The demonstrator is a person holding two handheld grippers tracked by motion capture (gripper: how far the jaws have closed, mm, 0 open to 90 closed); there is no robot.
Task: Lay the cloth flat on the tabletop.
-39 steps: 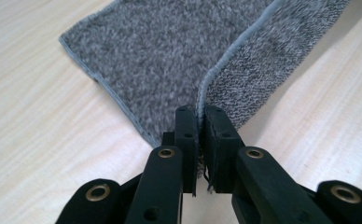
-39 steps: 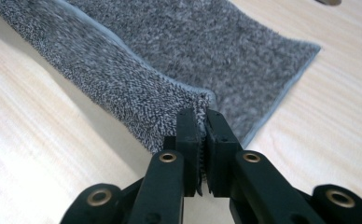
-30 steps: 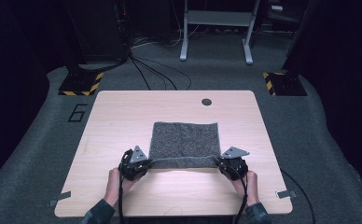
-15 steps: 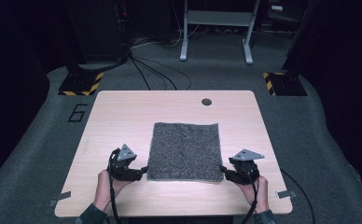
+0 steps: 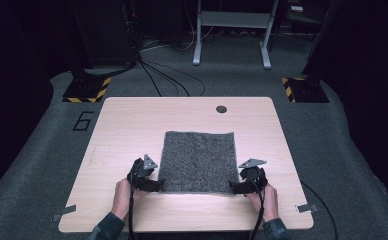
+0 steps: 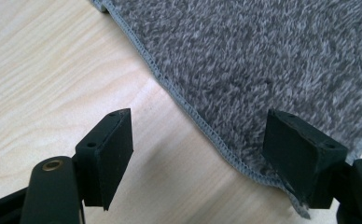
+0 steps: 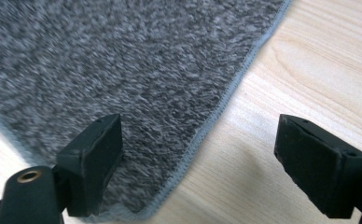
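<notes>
Grey cloth (image 5: 198, 161) is laid flat mid-frame. Left gripper (image 5: 154, 184) and right gripper (image 5: 234, 187) are held wide at its bottom corners, empty. Probably corner pickup; jaws must be closed on the hems.

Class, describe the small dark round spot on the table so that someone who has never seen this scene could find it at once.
Start at the pale wooden table and find the grey towel lying flat in its middle. Look past the towel's far edge, toward the table's far side and a little right of centre: the small dark round spot sits there alone on bare wood, the table's one round mark.
</notes>
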